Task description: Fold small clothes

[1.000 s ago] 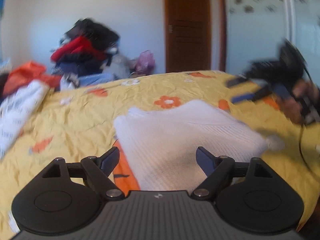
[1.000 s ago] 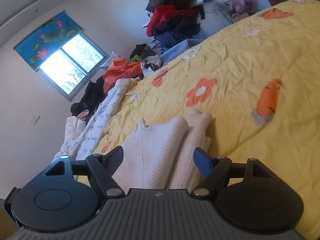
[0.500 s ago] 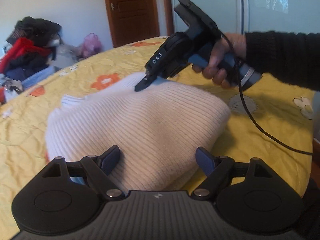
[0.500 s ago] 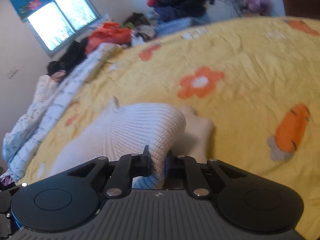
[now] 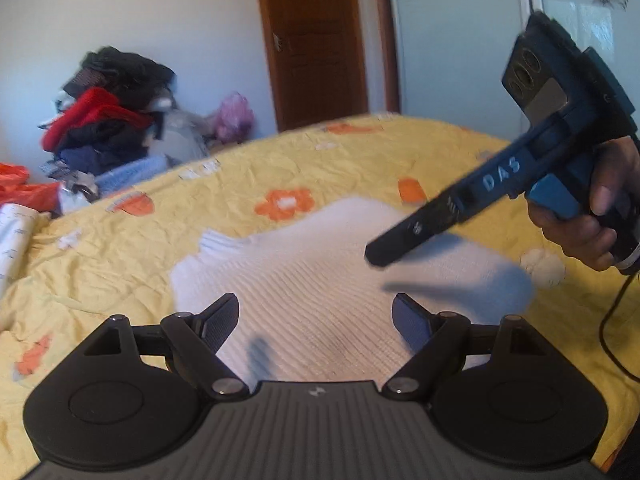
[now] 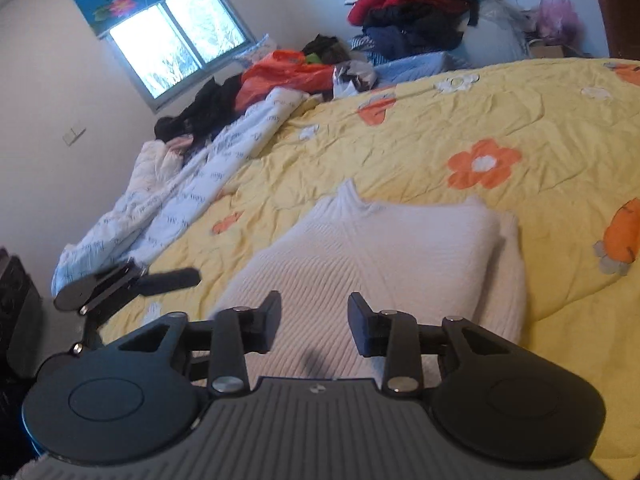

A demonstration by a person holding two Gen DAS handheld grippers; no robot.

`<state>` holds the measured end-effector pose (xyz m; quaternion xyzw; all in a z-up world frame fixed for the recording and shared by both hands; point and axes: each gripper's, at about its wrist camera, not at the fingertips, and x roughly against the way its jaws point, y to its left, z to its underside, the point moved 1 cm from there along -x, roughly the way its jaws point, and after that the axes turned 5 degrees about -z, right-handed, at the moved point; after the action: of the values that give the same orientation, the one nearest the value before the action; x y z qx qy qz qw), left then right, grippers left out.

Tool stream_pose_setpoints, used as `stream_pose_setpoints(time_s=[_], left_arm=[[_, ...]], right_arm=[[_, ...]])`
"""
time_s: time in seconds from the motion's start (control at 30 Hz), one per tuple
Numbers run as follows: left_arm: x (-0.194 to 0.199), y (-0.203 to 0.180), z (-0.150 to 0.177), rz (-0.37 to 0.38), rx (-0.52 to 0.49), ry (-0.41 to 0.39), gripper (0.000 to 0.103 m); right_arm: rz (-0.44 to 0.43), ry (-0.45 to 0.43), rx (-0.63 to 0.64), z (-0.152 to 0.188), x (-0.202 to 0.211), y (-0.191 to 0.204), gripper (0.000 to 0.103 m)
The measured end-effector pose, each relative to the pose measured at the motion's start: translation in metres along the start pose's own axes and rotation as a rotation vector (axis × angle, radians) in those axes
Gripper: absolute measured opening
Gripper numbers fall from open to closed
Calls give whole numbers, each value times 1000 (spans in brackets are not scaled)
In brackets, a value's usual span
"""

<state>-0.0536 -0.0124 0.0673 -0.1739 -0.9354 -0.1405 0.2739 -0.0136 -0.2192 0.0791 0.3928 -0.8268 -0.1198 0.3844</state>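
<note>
A white ribbed knit sweater [image 5: 320, 280] lies folded on the yellow flowered bedspread [image 5: 120, 248]; it also shows in the right wrist view [image 6: 380, 256]. My left gripper [image 5: 316, 320] is open and empty, just above the sweater's near edge. My right gripper [image 6: 314, 326] is open and empty above the sweater's near part. In the left wrist view the right gripper [image 5: 376, 254] hangs over the sweater's right side, held by a hand. The left gripper's fingers [image 6: 176, 278] show at the left of the right wrist view.
A pile of dark and red clothes [image 5: 104, 120] stands beyond the bed's far edge. A white printed quilt [image 6: 180, 208] and orange bag [image 6: 288, 72] lie at the bed's far left. A brown door [image 5: 316, 40] and a window [image 6: 176, 44] are behind.
My right gripper has let go of the sweater fold, opened and lifted back. The sweater now lies flat. My left gripper stays open and has pulled back a little.
</note>
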Motion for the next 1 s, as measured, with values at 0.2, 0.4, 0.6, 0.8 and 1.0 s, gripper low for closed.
stream_pose_setpoints(time_s=[0.2,0.4,0.6,0.8,1.0], left_arm=[[-25,3,17,26,39,36,90],[-22,2,18,18,41,37,90],[-23,1,17,18,42,33,90],[-23,2,18,23,41,27,90],[-17,1,19,3,47,0,90]], right_arm=[[105,-5,0,25,-10,-25,11],[113,-31,2,2,0,-8,40],[156,-68,51,-36,-17,0,71],[289,74,81,-33,-73,-31,66],[252,16,146,-20,-71,-37,67]])
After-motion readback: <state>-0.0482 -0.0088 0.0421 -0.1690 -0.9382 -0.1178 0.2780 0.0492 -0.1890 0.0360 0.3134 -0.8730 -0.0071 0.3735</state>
